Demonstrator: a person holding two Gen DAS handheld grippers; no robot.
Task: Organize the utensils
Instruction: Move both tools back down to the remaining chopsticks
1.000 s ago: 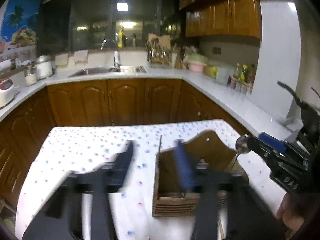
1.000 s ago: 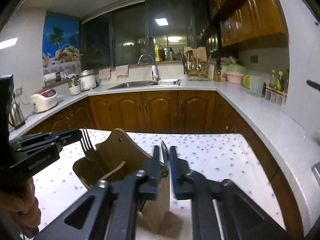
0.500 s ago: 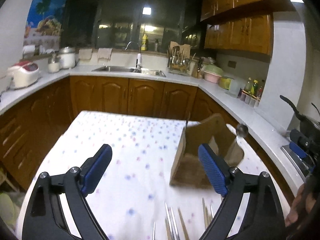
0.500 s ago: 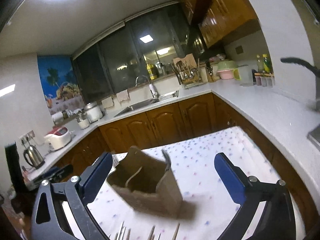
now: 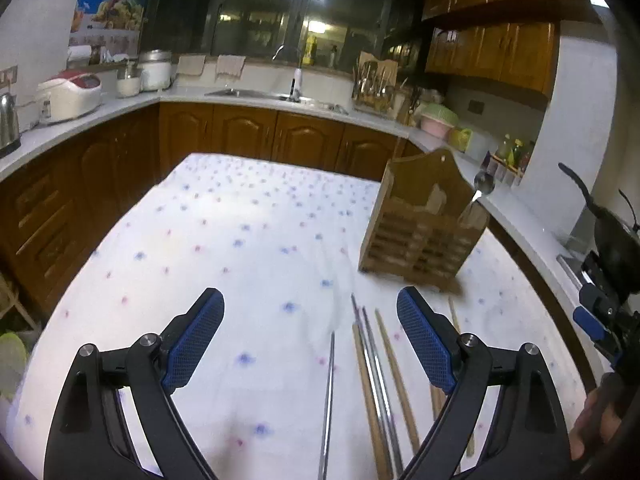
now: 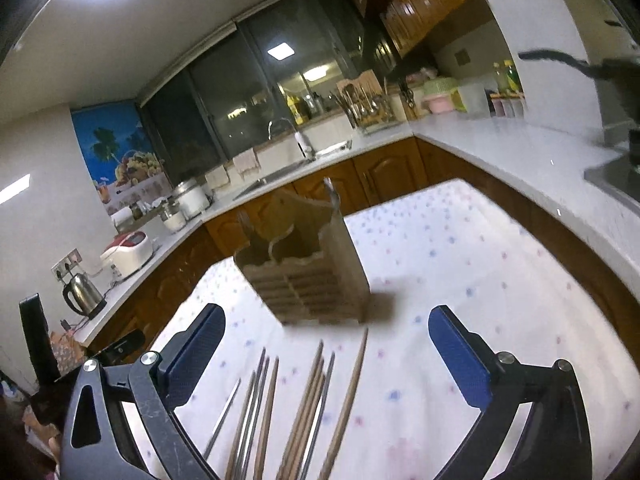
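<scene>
The tablecloth [image 5: 248,240] is white, dotted with small blue, purple and pink flowers. On it the utensil holder [image 5: 424,224] is plain brown wood with a slatted front. Near the holder, the chopsticks [image 6: 308,408] are partly tan wood, partly silver metal. Beyond the holder, the cabinets [image 5: 240,136] are reddish brown under a white counter [image 6: 500,140]. A spoon [image 5: 483,185] in the holder is silver.

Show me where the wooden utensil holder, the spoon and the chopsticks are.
wooden utensil holder [image 5: 420,240], left wrist view, slatted front wall
spoon [image 5: 484,182], left wrist view, bowl above the holder
chopsticks [image 6: 308,408], right wrist view, middle of the bundle
</scene>
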